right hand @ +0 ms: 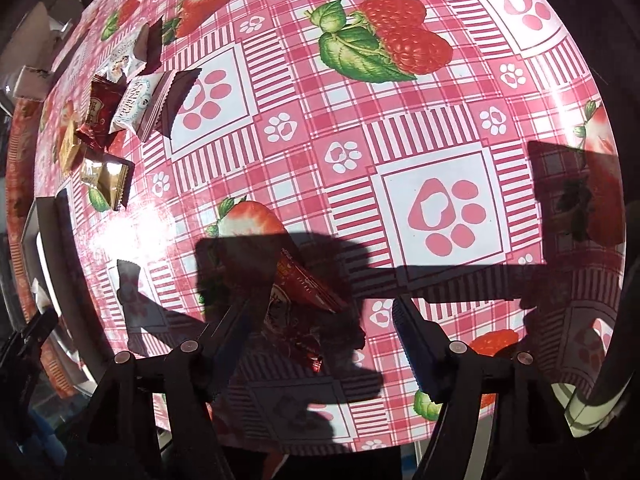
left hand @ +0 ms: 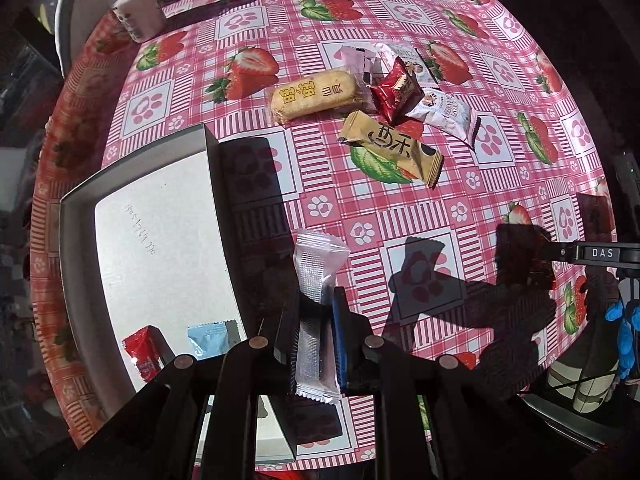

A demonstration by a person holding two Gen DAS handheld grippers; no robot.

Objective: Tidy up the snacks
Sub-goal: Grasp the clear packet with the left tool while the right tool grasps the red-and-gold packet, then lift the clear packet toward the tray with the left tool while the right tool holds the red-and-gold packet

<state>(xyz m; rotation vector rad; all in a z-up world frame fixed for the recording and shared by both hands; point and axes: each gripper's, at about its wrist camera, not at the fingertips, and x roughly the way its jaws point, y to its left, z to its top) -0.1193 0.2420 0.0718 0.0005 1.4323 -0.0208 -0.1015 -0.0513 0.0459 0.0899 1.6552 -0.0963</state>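
In the left wrist view my left gripper (left hand: pixel 316 312) is shut on a clear silver snack packet (left hand: pixel 316 264), held upright above the strawberry tablecloth just right of a grey box (left hand: pixel 160 248). A small red packet (left hand: pixel 142 354) and a light blue packet (left hand: pixel 210 340) lie in the box. In the right wrist view my right gripper (right hand: pixel 320 320) is open, pointing down. A dark red packet (right hand: pixel 304 292) lies in shadow between its fingers, close to the left one and apart from the right one. I cannot tell whether it rests on the cloth.
Loose snacks sit at the table's far middle: a long biscuit pack (left hand: pixel 312 96), a red packet (left hand: pixel 396 88), a white packet (left hand: pixel 444 114) and a golden bar (left hand: pixel 394 146). A white bottle (left hand: pixel 136 8) stands far left. A blue-gloved hand (left hand: pixel 624 332) shows at the right edge.
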